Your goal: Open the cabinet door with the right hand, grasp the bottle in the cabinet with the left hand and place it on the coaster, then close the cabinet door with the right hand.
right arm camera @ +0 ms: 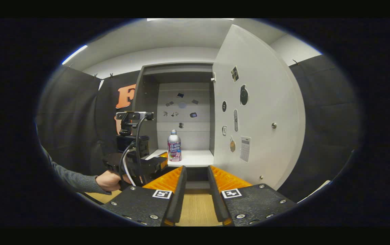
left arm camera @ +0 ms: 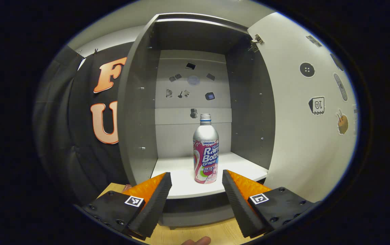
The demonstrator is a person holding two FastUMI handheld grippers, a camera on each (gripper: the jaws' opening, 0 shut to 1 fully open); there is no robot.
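In the left gripper view, the left gripper (left arm camera: 196, 178) gapes wide before the upright bottle (left arm camera: 206, 149). The right gripper view adds the right gripper (right arm camera: 196, 170), fingers apart and empty, facing the open cabinet door (right arm camera: 259, 112), plus a hand (right arm camera: 108, 181).

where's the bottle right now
The bottle stands upright on the white shelf inside the open cabinet, ahead of the open left gripper and a little right of its centre. The right gripper view shows it left of the swung-out door.

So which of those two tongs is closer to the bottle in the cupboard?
The left tongs: they gape wide at the shelf edge, framing the silver-and-pink metal bottle. The right tongs sit farther back, nearly closed.
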